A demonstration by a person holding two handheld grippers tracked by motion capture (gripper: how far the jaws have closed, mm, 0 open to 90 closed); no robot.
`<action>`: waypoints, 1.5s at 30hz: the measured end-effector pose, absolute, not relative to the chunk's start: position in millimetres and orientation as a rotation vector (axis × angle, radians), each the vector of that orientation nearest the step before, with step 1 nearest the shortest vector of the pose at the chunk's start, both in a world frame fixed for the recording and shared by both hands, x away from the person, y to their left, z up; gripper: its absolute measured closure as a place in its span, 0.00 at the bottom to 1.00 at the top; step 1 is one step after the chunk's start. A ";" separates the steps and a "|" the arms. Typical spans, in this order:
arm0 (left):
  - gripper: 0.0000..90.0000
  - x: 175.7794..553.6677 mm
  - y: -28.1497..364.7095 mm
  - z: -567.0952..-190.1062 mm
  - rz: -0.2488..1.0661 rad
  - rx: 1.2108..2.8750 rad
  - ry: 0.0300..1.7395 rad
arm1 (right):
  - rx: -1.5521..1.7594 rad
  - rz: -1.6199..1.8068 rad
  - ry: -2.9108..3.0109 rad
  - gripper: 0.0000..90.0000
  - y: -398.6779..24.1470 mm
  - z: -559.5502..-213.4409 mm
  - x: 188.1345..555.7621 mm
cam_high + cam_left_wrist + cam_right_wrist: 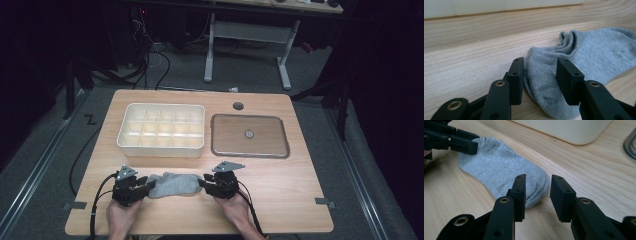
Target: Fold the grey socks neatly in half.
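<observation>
A grey ankle sock (pixel 175 184) lies flat on the wooden table (pixel 285 200) near its front edge. My left gripper (pixel 148 186) is at the sock's left end and my right gripper (pixel 204 182) at its right end, each held in a hand. In the left gripper view, the left gripper (pixel 540 72) straddles the sock's (pixel 594 55) cuff end; the cloth lies slack between the pads. In the right gripper view, the right gripper (pixel 537 192) stands open around the rounded toe of the sock (pixel 499 167), with a gap on one side.
A cream compartment tray (pixel 161 149) stands behind the sock at the table's left middle. A shallow framed tray (pixel 250 152) with a small round knob lies to its right. A desk frame and cables are on the floor beyond the table.
</observation>
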State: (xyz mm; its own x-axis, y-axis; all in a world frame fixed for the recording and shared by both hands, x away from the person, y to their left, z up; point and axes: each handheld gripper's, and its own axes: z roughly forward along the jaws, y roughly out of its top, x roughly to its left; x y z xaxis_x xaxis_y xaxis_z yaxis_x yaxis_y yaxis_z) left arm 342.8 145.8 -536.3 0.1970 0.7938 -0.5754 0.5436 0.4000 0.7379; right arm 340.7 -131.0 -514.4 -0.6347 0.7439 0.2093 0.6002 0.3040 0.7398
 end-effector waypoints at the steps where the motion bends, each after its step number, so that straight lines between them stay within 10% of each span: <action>1: 0.67 342.7 144.5 -536.3 0.262 1.261 1.471 | 1.255 1.233 2.385 0.75 -127.7 -515.4 342.2; 17: 0.74 340.5 132.6 -534.4 0.235 1.258 1.471 | 1.223 1.090 2.407 0.93 -131.3 -524.0 346.1; 45: 0.78 352.7 76.3 -533.5 0.142 1.296 1.434 | 1.310 1.026 2.317 0.93 -188.4 -523.9 339.6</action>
